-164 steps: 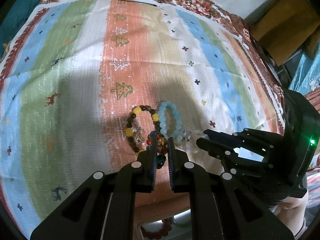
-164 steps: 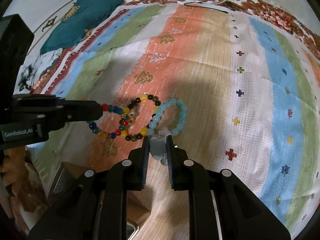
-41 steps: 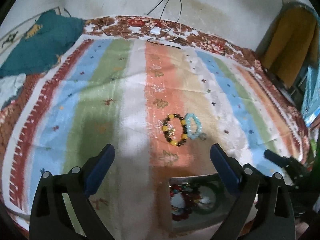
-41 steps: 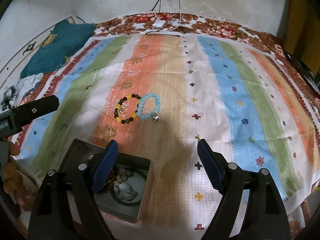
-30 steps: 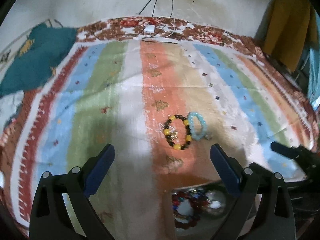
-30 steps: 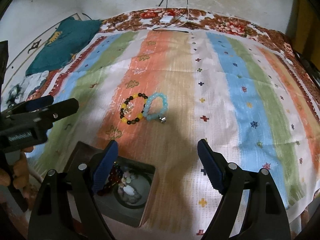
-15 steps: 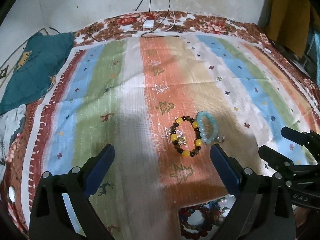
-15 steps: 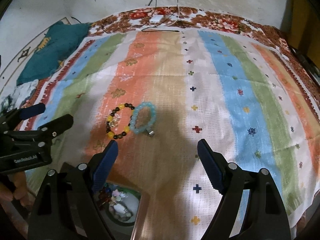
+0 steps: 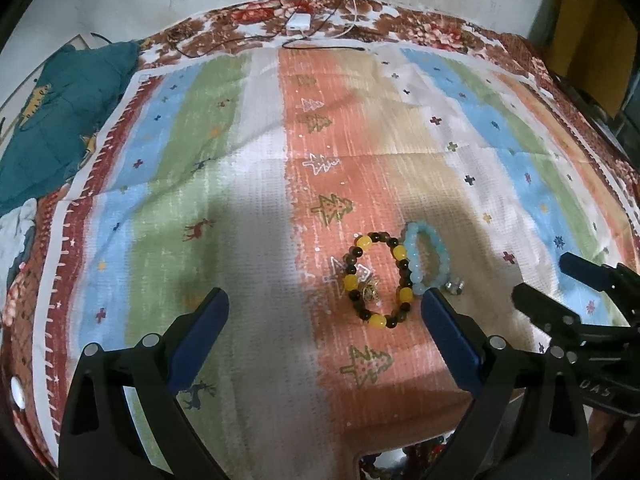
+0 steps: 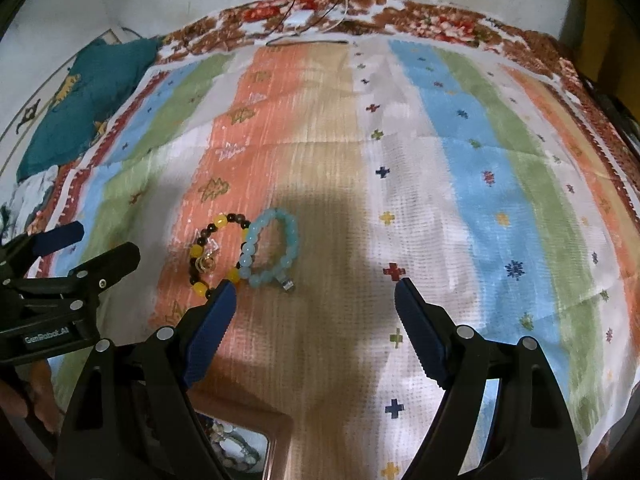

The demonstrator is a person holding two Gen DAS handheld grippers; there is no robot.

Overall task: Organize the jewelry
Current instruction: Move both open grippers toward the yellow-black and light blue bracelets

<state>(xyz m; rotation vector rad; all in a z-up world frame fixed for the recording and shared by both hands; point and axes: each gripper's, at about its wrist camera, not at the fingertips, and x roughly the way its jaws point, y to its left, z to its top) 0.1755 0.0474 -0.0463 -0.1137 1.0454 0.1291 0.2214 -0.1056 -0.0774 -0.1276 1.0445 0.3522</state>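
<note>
A dark-and-yellow bead bracelet (image 9: 378, 280) with a gold charm lies on the striped cloth, touching a light blue bead bracelet (image 9: 426, 260) with a small silver charm on its right. Both show in the right wrist view too, the dark-and-yellow bracelet (image 10: 214, 252) left of the blue bracelet (image 10: 272, 246). My left gripper (image 9: 324, 324) is open and empty, just short of the bracelets. My right gripper (image 10: 316, 312) is open and empty, near and to the right of them. A jewelry box (image 10: 240, 444) with beads inside sits at the cloth's near edge.
The striped cloth (image 9: 240, 168) covers a bed. A white charger and cables (image 9: 300, 22) lie at the far edge by the wall. A teal pillow (image 9: 60, 100) lies far left. The other gripper shows at the right (image 9: 580, 312) and left (image 10: 60, 280) of the views.
Both grippers have moved forward and lower toward the two bracelets, which look larger now. The box has slid to the bottom edge of both views. Both grippers stay open.
</note>
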